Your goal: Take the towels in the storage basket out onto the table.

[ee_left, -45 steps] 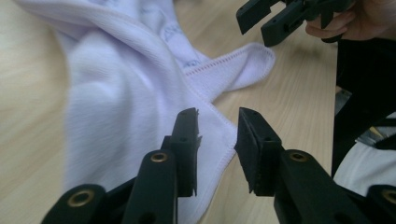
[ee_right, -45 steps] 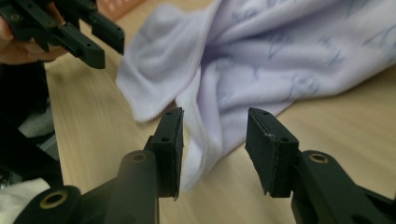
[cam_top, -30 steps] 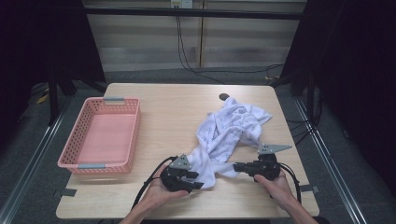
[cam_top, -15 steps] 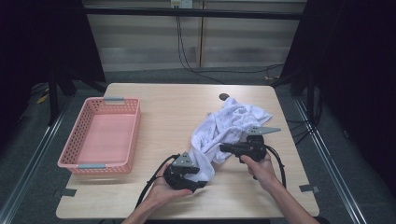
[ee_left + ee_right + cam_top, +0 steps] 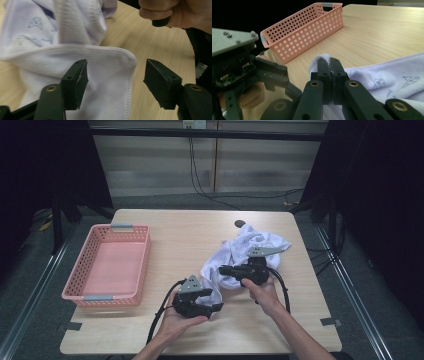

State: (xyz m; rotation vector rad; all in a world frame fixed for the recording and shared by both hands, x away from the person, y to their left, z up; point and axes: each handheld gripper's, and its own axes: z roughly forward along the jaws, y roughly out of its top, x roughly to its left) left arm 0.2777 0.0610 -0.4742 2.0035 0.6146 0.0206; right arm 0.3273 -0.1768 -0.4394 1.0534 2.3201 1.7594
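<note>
High view: pink basket point(image 5: 111, 265) holds nothing; towel point(image 5: 235, 255) lies beside it.

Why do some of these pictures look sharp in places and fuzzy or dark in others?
High view: the table is evenly lit, the surroundings fall to black. Left gripper view: the cloth hem is crisp, the hand beyond it soft. Right gripper view: the right gripper close to the lens blurs, the pink basket is clearer, the top left corner is dark.

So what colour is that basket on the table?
Pink, with grey handles: the basket shows best in the high view.
</note>
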